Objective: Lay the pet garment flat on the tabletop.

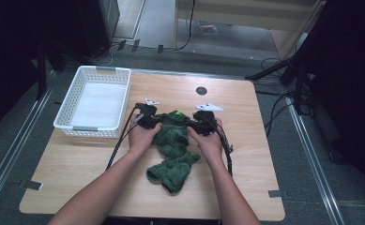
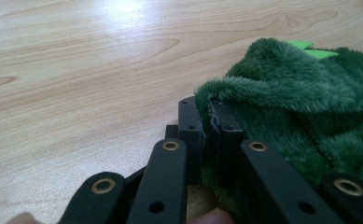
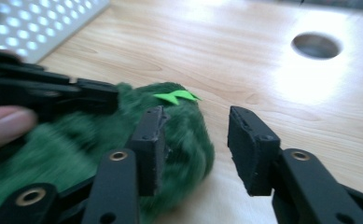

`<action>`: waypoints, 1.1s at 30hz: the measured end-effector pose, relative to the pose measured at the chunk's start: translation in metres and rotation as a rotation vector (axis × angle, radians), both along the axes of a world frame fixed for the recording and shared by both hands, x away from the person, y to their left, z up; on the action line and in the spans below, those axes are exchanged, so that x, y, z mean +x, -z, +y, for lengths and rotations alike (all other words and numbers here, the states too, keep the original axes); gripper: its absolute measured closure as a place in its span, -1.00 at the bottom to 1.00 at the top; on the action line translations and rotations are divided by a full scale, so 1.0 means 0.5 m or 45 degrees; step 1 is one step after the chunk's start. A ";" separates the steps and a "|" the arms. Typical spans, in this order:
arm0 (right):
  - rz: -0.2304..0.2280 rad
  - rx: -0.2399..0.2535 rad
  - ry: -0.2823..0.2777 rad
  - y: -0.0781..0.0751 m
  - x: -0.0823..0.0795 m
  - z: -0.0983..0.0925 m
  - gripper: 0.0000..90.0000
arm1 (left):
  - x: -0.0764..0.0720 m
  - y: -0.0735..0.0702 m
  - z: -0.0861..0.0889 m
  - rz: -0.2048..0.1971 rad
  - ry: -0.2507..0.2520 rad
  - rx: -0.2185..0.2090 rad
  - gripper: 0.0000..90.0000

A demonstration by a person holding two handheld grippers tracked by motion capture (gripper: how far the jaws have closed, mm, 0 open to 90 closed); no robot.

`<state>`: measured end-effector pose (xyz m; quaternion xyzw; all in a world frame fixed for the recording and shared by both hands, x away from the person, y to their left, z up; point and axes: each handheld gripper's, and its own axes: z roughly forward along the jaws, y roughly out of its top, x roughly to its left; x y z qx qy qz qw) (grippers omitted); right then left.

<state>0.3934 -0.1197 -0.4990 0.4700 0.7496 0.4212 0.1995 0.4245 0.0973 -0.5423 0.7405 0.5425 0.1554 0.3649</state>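
Green plush garment [image 1: 173, 145] half-handled on the bench [image 1: 246, 140].
Our left claw [image 2: 210, 122] clamps its edge; our right claw [image 3: 195, 149] stands apart, folding barely begun.

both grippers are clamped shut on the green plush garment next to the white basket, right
Not quite: the left gripper is clamped on the green plush garment, but the right gripper stands open, as the right gripper view shows. The white basket sits beside them.
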 end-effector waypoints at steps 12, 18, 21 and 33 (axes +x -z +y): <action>0.006 -0.158 -0.402 0.042 -0.231 0.068 0.21 | -0.004 -0.003 -0.005 -0.002 -0.021 -0.003 0.80; 0.076 -0.166 -0.329 0.082 -0.211 0.091 0.28 | -0.008 -0.008 -0.007 -0.020 -0.021 0.006 0.89; 0.068 -0.195 -0.345 0.082 -0.212 0.087 0.78 | -0.005 -0.008 -0.005 -0.016 -0.033 -0.004 0.95; 0.143 -0.191 -0.735 0.043 -0.271 0.061 1.00 | 0.001 -0.007 0.004 -0.005 -0.067 -0.007 0.97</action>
